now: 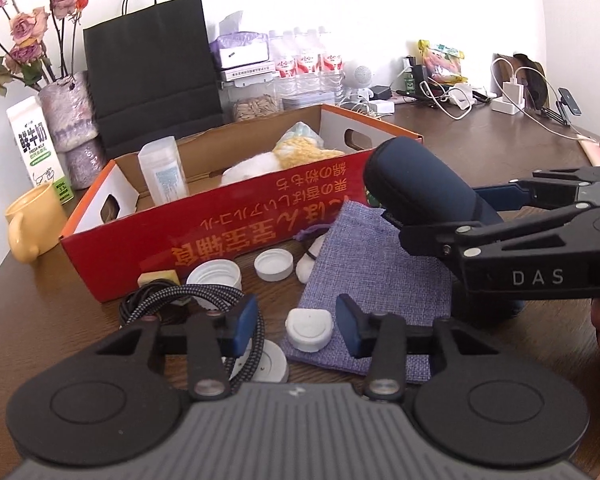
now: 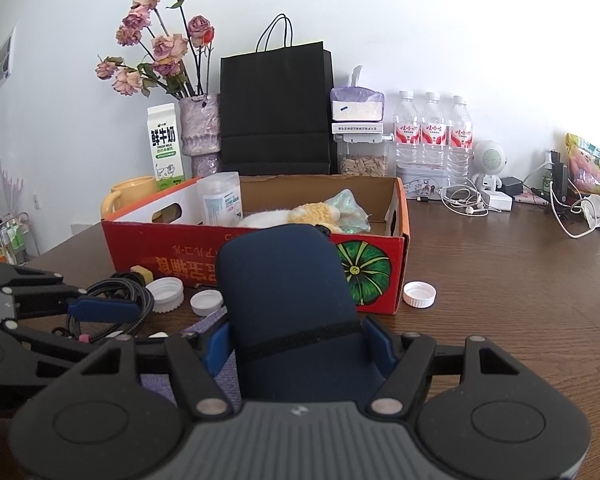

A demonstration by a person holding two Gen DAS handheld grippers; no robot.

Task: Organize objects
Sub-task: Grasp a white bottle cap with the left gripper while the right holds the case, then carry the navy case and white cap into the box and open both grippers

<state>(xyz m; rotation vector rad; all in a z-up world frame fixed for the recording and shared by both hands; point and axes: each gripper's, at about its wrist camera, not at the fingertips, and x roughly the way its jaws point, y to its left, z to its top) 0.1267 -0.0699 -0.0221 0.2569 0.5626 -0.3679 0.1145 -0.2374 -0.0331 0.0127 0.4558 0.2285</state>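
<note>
With my right jaws [image 2: 300,344] clamped on the soft navy-blue zip pouch [image 2: 288,292], my left jaws [image 1: 296,324] stood open, needing centring over the small white plastic cap [image 1: 309,329] before closing

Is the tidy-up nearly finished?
Not yet. The plush toy and a plastic tub already sit in the red box. The right gripper is holding the navy case. Still outside: bottle caps, cable, purple pouch.
</note>
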